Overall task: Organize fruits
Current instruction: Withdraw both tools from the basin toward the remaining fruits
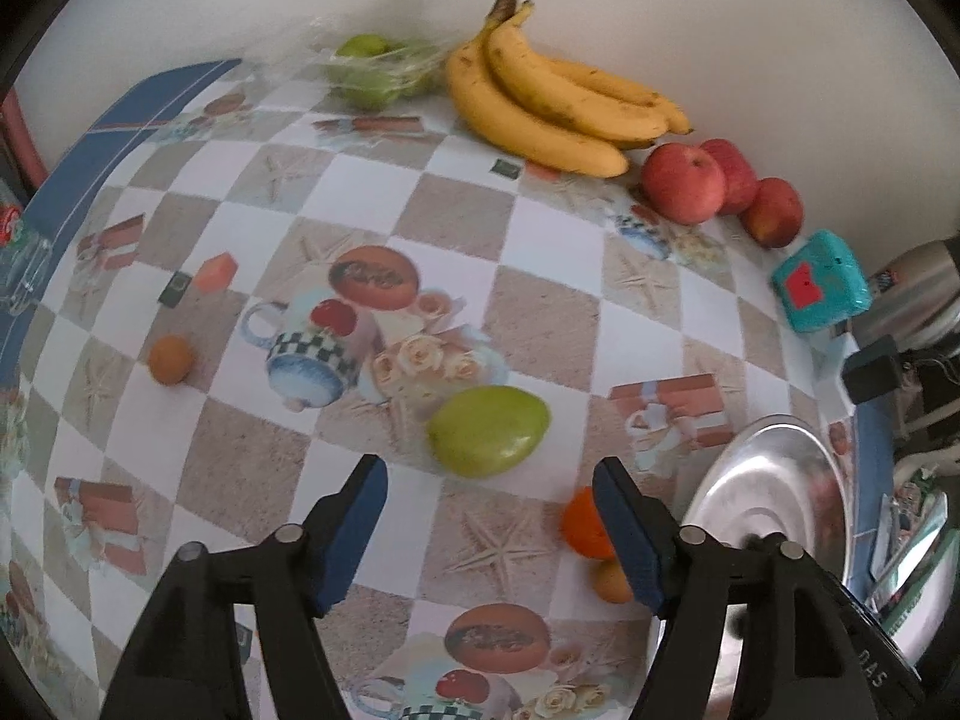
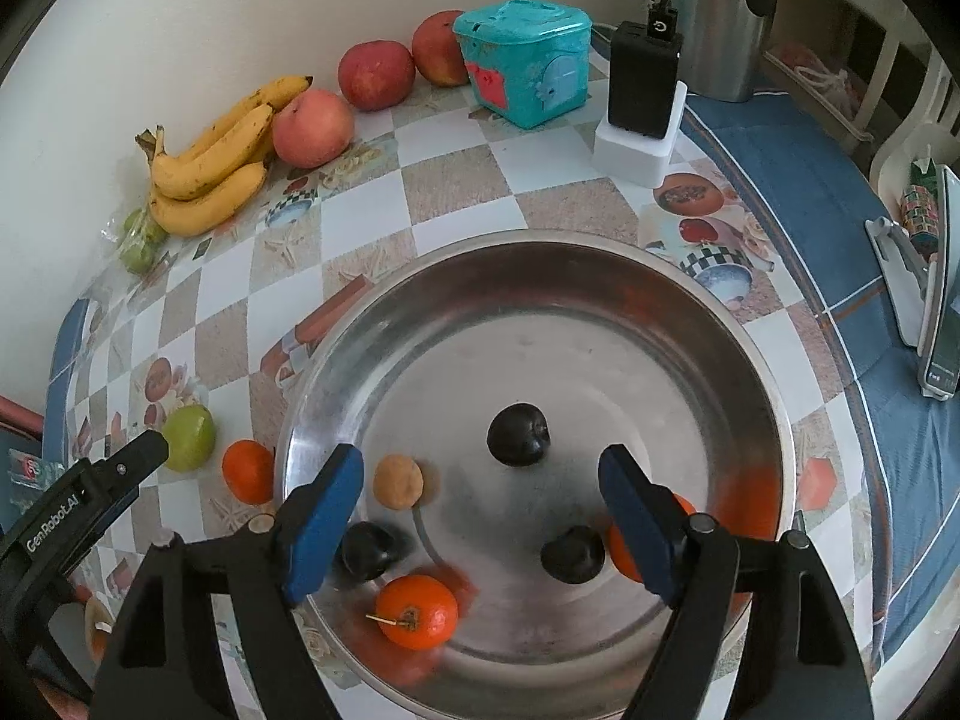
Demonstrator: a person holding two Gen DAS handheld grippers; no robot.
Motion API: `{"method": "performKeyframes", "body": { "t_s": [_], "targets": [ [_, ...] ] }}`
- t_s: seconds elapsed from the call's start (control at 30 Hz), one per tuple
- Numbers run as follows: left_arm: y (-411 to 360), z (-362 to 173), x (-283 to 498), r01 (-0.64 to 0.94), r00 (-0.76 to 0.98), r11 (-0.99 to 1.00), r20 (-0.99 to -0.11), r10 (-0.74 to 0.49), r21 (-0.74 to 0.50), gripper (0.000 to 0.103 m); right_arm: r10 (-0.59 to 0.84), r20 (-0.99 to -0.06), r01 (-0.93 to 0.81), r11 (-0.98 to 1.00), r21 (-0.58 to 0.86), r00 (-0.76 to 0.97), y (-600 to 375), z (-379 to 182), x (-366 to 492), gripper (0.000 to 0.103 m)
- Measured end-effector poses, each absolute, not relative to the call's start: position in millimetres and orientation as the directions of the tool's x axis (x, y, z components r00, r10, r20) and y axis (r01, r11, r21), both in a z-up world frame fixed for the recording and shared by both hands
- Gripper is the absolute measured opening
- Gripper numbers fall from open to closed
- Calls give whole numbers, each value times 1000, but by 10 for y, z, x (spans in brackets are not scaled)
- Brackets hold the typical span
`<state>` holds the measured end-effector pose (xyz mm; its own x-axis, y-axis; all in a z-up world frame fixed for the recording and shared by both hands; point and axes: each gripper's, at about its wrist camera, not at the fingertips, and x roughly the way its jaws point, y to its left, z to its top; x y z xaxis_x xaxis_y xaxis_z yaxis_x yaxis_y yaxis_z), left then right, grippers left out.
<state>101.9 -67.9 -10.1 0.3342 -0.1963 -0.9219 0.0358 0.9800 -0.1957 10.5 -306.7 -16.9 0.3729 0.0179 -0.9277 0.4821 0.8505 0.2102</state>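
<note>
Checkered tablecloth (image 1: 372, 192) carries a green mango (image 1: 489, 431), long axis left-right, before the empty, wide-open left hand-held gripper (image 1: 489, 480).

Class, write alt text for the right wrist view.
An open right gripper hovers over a steel bowl holding three dark plums, two oranges and a tan fruit. Bananas and apples line the wall.

In the right wrist view a blue jaw pad covers part of one orange (image 2: 624, 552); the green fruits (image 1: 375, 69) in clear wrap are blurred.
</note>
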Motion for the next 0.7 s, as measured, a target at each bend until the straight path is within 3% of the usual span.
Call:
{"method": "performKeyframes", "body": {
  "t_s": [0.17, 0.27, 0.37, 0.43, 0.7],
  "targets": [
    [-597, -169, 1033, -12, 322, 986, -935, -151, -164, 88, 12, -931, 486, 850, 201, 364, -3084, -186, 95, 82],
    [-550, -173, 1032, -33, 333, 987, -933, -137, -157, 103, 12, -932, 488, 849, 200, 362, -3090, -190, 92, 82],
    [-539, -160, 1035, -35, 345, 989, -931, -122, -142, 103, 13, -932, 482, 853, 199, 361, -3082, -192, 103, 83],
    [-535, -149, 1036, -35, 354, 992, -929, -104, -124, 103, 16, -930, 478, 855, 203, 366, -3070, -189, 107, 97],
    [-536, -173, 1037, -36, 349, 991, -931, -106, -126, 103, 15, -925, 469, 859, 206, 379, -3025, -176, 116, 97]
  ]
}}
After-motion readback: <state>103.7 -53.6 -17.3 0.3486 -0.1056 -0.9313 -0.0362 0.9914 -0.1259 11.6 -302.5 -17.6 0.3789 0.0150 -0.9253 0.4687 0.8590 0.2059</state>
